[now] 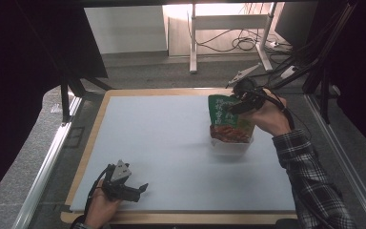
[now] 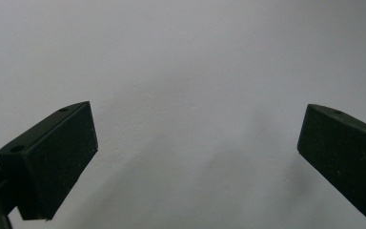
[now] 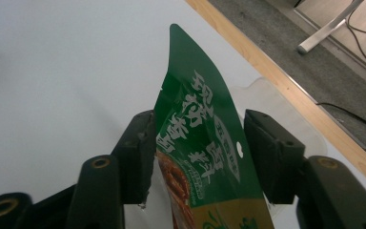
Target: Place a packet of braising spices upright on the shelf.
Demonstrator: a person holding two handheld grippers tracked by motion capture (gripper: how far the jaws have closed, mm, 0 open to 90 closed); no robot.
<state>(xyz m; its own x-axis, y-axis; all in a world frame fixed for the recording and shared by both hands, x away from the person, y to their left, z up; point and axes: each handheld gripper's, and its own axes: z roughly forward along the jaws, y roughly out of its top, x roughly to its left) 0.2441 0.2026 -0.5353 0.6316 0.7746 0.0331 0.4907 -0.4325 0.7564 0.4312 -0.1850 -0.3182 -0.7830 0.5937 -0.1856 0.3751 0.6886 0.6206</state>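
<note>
- Your right gripper (image 1: 236, 102), in the upper right of the high view, has its two black jaws on either side of the upper part of the glossy green snack pouch with white lettering and a food photo (image 1: 229, 119). In the right gripper view the left jaw touches the pouch (image 3: 200, 143) edge, while a sliver of gap shows at the right jaw, so I judge the grip loose or not fully closed.
- The pouch stands right of centre in the high view, its lower end inside the clear plastic rectangular tub (image 1: 230, 145) on the pale blue-grey mat (image 1: 162, 138).
- If you are seating the pouch, lower it straight down so its bottom edge slides inside the tub wall rather than catching on the rim.
- Keep the pouch near upright; it leans a little, and a soft pouch will likely fold if you push at an angle.
- Part the jaws only once the tub carries the weight, then draw back upward so a jaw doesn't drag the top seal and tip the tub.
- Your left gripper (image 1: 132, 190) rests in the lower left of the high view, jaws spread wide and empty; its own view shows bare mat (image 2: 186, 71) between them.
- The tub looks light; if it slides, bring the left gripper over to steady its near wall.
</note>
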